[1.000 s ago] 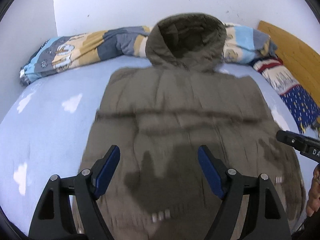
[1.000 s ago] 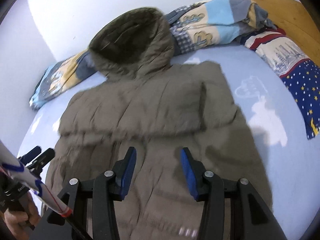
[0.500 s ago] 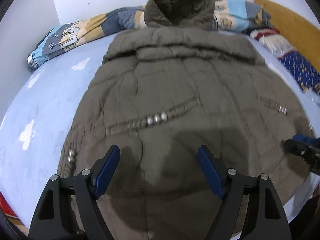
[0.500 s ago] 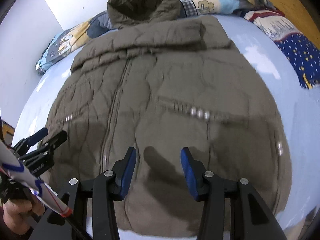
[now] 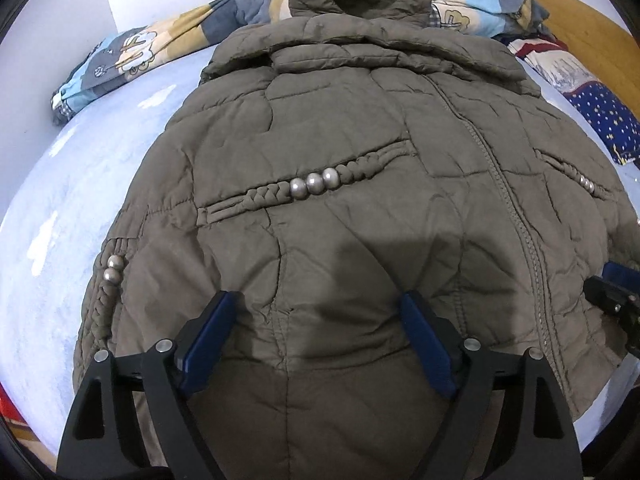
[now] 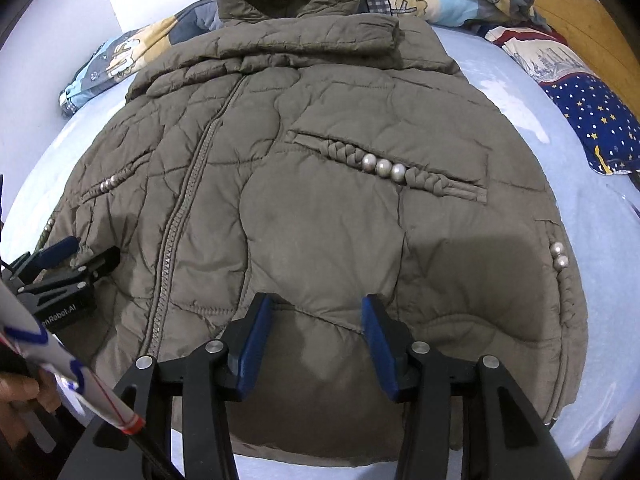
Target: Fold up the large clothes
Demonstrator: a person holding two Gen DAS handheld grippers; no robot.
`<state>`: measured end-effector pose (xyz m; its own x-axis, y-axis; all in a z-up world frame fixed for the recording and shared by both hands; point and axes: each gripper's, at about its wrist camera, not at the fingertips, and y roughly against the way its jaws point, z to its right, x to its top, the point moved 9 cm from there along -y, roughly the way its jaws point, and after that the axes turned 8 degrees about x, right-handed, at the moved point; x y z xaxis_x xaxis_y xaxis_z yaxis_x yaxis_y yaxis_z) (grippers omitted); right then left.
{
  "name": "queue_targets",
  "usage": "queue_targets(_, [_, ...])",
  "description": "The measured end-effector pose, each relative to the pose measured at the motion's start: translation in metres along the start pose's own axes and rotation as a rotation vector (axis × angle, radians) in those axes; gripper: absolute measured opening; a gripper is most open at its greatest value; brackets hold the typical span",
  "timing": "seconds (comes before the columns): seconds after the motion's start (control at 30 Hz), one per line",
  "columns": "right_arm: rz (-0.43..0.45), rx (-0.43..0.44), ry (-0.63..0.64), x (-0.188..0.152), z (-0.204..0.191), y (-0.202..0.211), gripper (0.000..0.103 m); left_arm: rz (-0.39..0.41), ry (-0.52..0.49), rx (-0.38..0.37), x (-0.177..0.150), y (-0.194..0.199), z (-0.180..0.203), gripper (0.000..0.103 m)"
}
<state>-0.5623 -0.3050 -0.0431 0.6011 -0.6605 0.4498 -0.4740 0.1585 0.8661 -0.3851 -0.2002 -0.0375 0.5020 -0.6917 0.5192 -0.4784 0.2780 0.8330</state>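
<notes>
An olive quilted jacket [image 5: 340, 208] lies front up and zipped on a pale blue bed sheet [image 5: 52, 208], hood toward twelve o'clock against a rumpled patterned quilt [image 5: 152, 52], hem toward six o'clock under both cameras. Starting at the left: the left gripper [image 5: 320, 312] hangs over the hem at about six o'clock of its view, its blue pads wide apart and the jaws opening, with only flat cloth beneath them and nothing pinched. The right gripper [image 6: 316, 316] hangs likewise over the hem on the other side of the zip [image 6: 180, 216], its pads apart at a moderate gap and not pressing the fabric. I judge this to be the approach to the first fold: each gripper is lining up on its half of the lower edge, and the next move calls for dropping onto the hem, gathering a thick puffy layer between the pads and closing firmly before lifting. The left view alone shows the beaded cuff at nine o'clock; the right view alone shows a hand [image 6: 20, 392] at eight o'clock and the star-print blanket [image 6: 592, 116] at two o'clock in full.
</notes>
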Motion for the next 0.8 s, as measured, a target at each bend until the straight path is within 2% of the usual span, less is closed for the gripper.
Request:
queue_targets(0.17, [-0.001,0.018,0.0,-0.003,0.003,-0.003,0.055,-0.017,0.022,-0.04,-0.003,-0.001,-0.002,0.089])
queue_targets(0.27, [0.004,0.038,-0.014,-0.004,0.003,-0.002,0.056,-0.017,0.003,-0.059,-0.006,0.001,-0.002,0.09])
queue_targets(0.4, [0.043,0.108,-0.046,-0.005,0.004,0.015,0.056,0.017,0.029,-0.094,-0.01,0.015,-0.007,0.09])
queue_targets(0.53, [0.144,0.157,-0.134,-0.005,0.028,0.05,0.056,0.098,0.082,-0.112,-0.011,0.041,-0.033,0.09])
queue_targets(0.63, [0.232,0.131,-0.227,-0.011,0.067,0.077,0.057,0.144,0.163,-0.096,-0.016,0.055,-0.076,0.09])
queue_targets(0.73, [0.295,0.083,-0.342,-0.023,0.116,0.097,0.057,0.119,0.341,-0.084,-0.023,0.056,-0.13,0.09])
queue_targets(0.8, [0.307,0.074,-0.452,-0.034,0.147,0.103,0.058,0.095,0.446,-0.051,-0.029,0.049,-0.162,0.09])
